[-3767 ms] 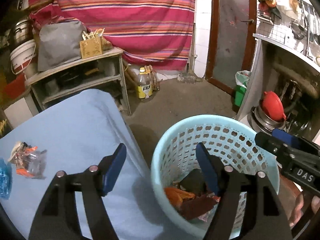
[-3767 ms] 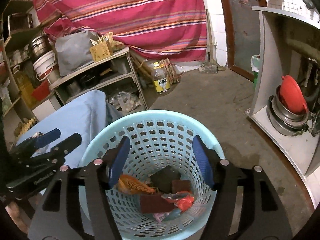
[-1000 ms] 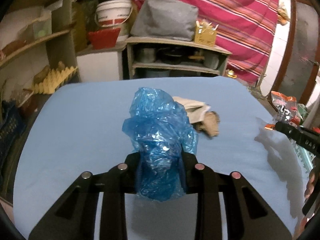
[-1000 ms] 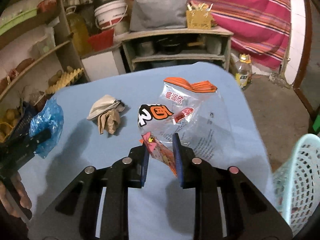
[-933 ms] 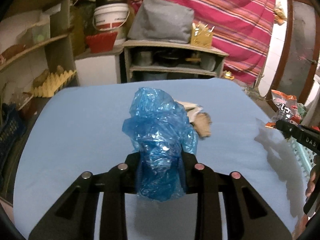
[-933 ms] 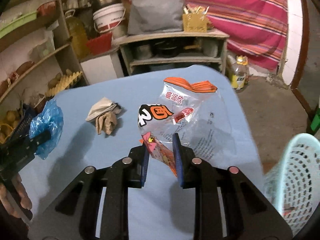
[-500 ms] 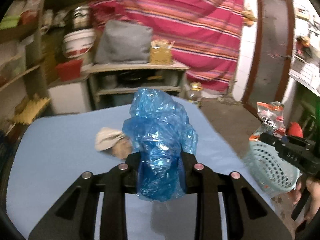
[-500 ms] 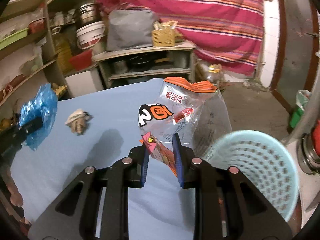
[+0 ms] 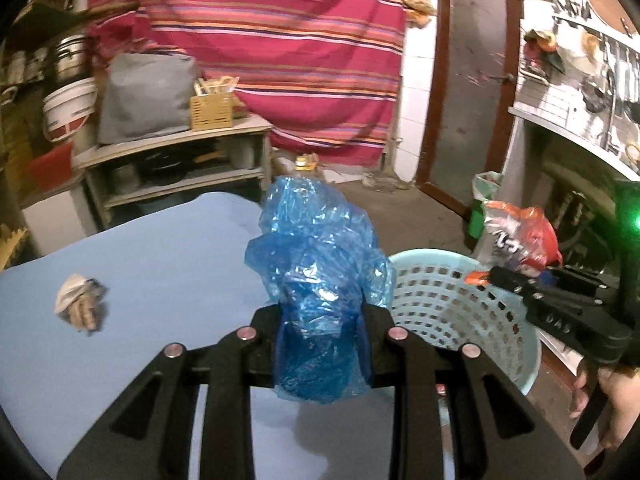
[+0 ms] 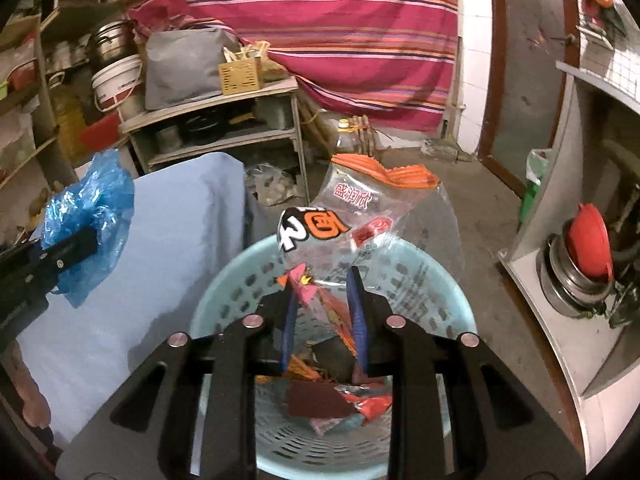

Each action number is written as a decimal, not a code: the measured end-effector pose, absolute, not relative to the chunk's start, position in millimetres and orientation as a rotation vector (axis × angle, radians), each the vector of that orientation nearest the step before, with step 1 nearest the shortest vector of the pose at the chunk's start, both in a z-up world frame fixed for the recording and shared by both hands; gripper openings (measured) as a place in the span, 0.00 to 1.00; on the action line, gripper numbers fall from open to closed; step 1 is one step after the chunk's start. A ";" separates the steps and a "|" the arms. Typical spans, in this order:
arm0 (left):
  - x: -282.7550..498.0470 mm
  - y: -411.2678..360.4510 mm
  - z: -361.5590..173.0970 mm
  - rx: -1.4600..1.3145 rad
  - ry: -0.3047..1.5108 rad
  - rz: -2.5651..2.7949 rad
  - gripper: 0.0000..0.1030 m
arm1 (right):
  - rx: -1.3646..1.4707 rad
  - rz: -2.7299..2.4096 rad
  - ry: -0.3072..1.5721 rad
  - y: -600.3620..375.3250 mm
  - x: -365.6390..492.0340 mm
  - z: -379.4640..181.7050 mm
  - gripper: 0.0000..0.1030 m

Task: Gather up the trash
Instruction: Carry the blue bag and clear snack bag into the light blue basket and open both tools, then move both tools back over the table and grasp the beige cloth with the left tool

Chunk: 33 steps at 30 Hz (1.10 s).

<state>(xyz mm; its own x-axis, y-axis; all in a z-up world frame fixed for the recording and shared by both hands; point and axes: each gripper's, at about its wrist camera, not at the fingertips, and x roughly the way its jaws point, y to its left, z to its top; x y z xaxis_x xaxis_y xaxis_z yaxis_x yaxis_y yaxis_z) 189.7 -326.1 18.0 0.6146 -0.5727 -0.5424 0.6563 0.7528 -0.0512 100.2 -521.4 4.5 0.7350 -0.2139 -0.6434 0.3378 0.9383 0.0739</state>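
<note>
Striped cloth hangs behind a blue-covered table (image 9: 160, 264). Below the right gripper (image 10: 322, 312), the basket (image 10: 452, 300) waits; its jaws are opening, the snack wrapper (image 10: 360, 220) loose between them to drop. The left gripper (image 9: 322, 332) pinches the blue plastic bag (image 9: 316, 272), basket just beyond, for the next drop.

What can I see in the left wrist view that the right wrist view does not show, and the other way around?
Only the left wrist view shows the crumpled paper lying on the blue table.

Only the right wrist view shows the trash in the bottom of the basket and the red lid on the metal pots.

Both show the left gripper shut on the blue plastic bag, and the snack wrapper between the opening jaws of the right gripper, above the basket. Both also show the striped cloth behind.
</note>
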 end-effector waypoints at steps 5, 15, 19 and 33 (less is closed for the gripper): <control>183.2 -351.2 12.3 0.169 0.579 -0.736 0.27 | 0.226 -0.309 0.700 -534.3 100.2 -7.5 0.39; 180.7 -402.6 -14.9 0.189 0.664 -0.808 0.27 | 0.303 -0.417 0.604 -567.8 67.3 8.1 0.72; 179.0 -417.8 -26.6 0.215 0.678 -0.810 0.32 | 0.315 -0.436 0.584 -572.6 61.4 12.4 0.76; 177.6 -406.8 -33.7 0.219 0.655 -0.761 0.76 | 0.303 -0.449 0.594 -569.6 64.8 9.8 0.80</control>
<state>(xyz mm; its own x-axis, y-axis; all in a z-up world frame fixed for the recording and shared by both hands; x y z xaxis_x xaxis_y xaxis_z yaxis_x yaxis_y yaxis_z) 177.6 -406.8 -33.7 0.5385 -0.5684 -0.6221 0.6998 0.7128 -0.0454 64.8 -569.6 9.8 0.7374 -0.3169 -0.5966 0.4873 0.8611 0.1449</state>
